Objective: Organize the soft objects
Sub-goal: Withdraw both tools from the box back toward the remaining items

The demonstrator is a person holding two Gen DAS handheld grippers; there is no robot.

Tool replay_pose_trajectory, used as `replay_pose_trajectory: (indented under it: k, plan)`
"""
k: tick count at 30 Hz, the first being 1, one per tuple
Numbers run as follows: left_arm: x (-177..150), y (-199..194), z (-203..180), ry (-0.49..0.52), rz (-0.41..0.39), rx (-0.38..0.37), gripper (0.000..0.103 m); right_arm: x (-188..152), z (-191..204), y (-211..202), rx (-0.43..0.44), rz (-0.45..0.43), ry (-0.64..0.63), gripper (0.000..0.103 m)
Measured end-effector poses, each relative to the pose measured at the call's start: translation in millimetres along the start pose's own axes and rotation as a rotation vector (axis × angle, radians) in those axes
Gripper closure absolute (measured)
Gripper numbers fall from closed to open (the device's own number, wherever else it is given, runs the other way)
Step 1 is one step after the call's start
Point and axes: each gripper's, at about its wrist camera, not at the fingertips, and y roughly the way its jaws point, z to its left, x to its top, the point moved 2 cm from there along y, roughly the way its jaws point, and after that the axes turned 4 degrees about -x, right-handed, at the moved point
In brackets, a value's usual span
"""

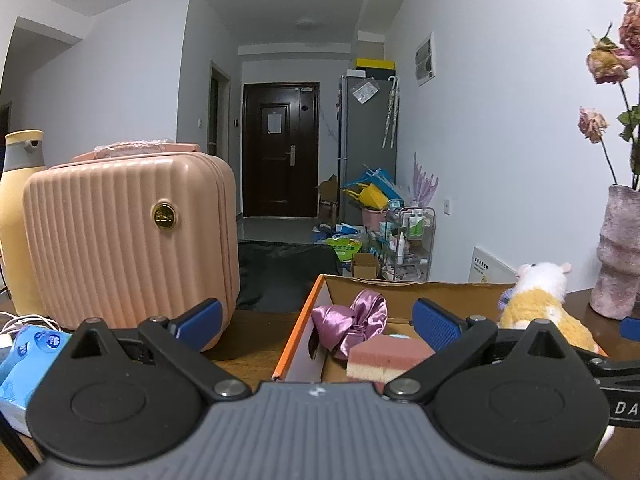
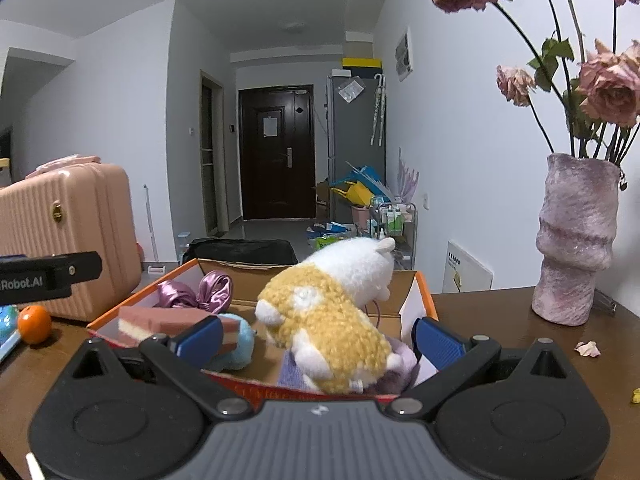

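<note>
An orange-edged cardboard box (image 1: 298, 332) (image 2: 424, 298) stands on the wooden table. In it lie a purple satin scrunchie (image 1: 352, 322) (image 2: 200, 292), a pink-and-cream sponge (image 1: 386, 360) (image 2: 160, 320), a light blue plush (image 2: 236, 346) and a yellow-and-white plush toy (image 2: 332, 316) (image 1: 536, 304). My left gripper (image 1: 318, 324) is open and empty, at the box's left wall. My right gripper (image 2: 318, 340) is open, its blue pads either side of the plush toy without touching it.
A pink ribbed case (image 1: 128, 240) (image 2: 60, 236) stands left of the box, a yellow bottle (image 1: 18, 216) behind it. A blue tissue pack (image 1: 28, 360) and an orange (image 2: 34, 324) lie at the left. A purple vase of dried roses (image 2: 576, 240) stands at the right.
</note>
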Motion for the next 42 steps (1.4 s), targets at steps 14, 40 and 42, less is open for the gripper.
replay_pose_trajectory:
  k: [14,40,42]
  plan:
    - [-18,-46,4,0.026,-0.007,-0.038,0.000,-23,1,-54,0.031,-0.018,-0.038,0.000]
    - [-58,-137,19,0.037,0.048,-0.033,0.000,-67,6,-144,0.015,-0.011,-0.039,0.000]
    - [-60,-143,22,0.034,0.054,-0.033,0.000,-70,7,-150,0.018,-0.009,-0.038,0.000]
